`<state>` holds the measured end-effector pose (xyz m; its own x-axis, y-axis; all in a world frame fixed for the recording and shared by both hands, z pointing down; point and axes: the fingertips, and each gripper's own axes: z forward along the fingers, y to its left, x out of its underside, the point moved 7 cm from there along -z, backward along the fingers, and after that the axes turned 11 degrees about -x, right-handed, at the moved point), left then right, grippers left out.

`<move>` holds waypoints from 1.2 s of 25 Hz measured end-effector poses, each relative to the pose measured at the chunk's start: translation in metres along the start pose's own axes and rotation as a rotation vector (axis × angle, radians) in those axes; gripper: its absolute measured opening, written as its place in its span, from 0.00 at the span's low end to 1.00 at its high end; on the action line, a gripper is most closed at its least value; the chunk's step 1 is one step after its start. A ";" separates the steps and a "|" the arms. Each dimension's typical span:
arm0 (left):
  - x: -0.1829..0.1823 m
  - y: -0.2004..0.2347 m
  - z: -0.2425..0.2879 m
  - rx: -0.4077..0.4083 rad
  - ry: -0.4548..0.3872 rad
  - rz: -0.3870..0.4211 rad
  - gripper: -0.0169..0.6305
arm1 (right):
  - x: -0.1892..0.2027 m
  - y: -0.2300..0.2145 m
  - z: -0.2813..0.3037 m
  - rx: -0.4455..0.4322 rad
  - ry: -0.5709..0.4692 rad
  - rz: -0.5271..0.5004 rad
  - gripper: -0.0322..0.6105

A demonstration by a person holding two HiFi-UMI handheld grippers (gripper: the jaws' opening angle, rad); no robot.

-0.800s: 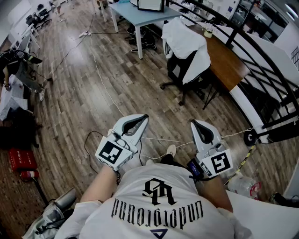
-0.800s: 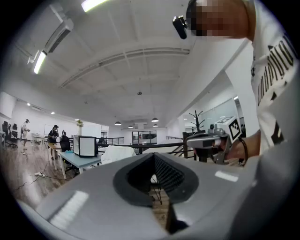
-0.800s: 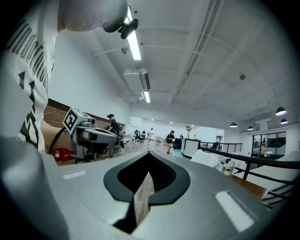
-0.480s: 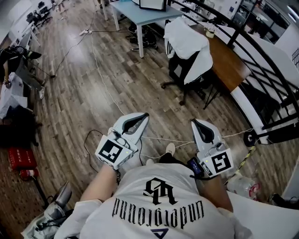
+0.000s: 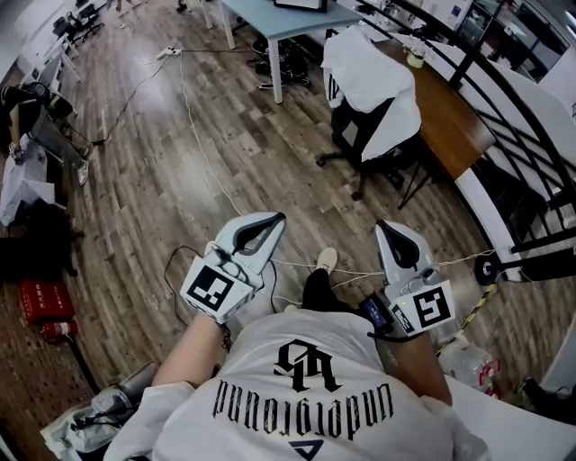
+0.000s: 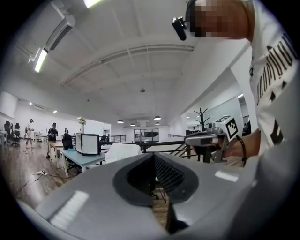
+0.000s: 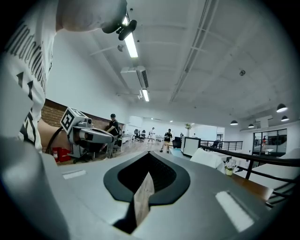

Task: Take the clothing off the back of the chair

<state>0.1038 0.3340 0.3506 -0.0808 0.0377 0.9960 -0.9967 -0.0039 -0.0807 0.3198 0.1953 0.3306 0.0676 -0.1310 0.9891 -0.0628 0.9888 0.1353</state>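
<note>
A white garment [image 5: 373, 76] hangs over the back of a black office chair [image 5: 364, 149] at the upper right of the head view, well ahead of both grippers. My left gripper [image 5: 277, 220] is held level at waist height, jaws shut, nothing between them. My right gripper [image 5: 385, 227] is beside it, also level, shut and empty. In the left gripper view the garment [image 6: 123, 152] shows far off beyond the shut jaw tips [image 6: 153, 155]. It is also distant in the right gripper view, where the garment [image 7: 208, 159] lies past the tips [image 7: 149, 154].
A wooden desk [image 5: 450, 126] stands right of the chair, along a black railing [image 5: 531, 153]. A light blue table [image 5: 270, 18] is behind the chair. White cables [image 5: 202, 158] run across the wood floor. A red box [image 5: 40, 302] lies at left, a plastic bottle [image 5: 468, 360] at lower right.
The chair and desk have slid slightly down and right in the head view as the person steps forward, one shoe now showing ahead. Both grippers stay shut and level.
</note>
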 end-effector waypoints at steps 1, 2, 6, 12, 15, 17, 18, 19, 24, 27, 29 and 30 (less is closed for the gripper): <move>0.001 0.004 0.006 -0.002 0.002 0.000 0.10 | 0.003 -0.007 0.006 -0.004 0.000 0.003 0.05; 0.003 0.008 0.013 -0.005 0.005 0.001 0.10 | 0.005 -0.015 0.011 -0.007 -0.001 0.006 0.05; 0.008 0.026 0.050 -0.022 0.025 0.004 0.10 | 0.017 -0.054 0.035 -0.024 -0.003 0.021 0.05; 0.013 0.055 0.126 -0.040 0.057 -0.009 0.10 | 0.032 -0.131 0.067 -0.035 0.012 0.048 0.05; 0.012 0.065 0.164 -0.036 0.058 -0.011 0.10 | 0.038 -0.169 0.078 -0.034 0.014 0.051 0.05; 0.011 0.072 0.191 -0.036 0.054 -0.003 0.10 | 0.041 -0.194 0.084 -0.033 0.012 0.049 0.05; 0.010 0.075 0.205 -0.036 0.053 0.000 0.10 | 0.043 -0.206 0.087 -0.032 0.012 0.049 0.05; 0.010 0.077 0.219 -0.035 0.054 0.004 0.10 | 0.045 -0.219 0.089 -0.031 0.013 0.049 0.05; 0.007 0.080 0.271 -0.008 0.054 0.018 0.10 | 0.050 -0.272 0.097 -0.029 0.023 0.041 0.05; 0.009 0.087 0.291 -0.002 0.045 0.020 0.10 | 0.052 -0.294 0.103 -0.029 0.022 0.064 0.05; 0.007 0.088 0.302 0.006 0.074 -0.011 0.10 | 0.053 -0.303 0.105 -0.027 0.022 0.063 0.05; 0.007 0.090 0.308 0.011 0.085 -0.022 0.10 | 0.054 -0.308 0.106 -0.025 0.019 0.067 0.05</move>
<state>0.0140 0.0256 0.3625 -0.0586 0.1225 0.9907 -0.9983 -0.0126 -0.0575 0.2372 -0.1237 0.3487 0.0833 -0.0636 0.9945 -0.0434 0.9968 0.0674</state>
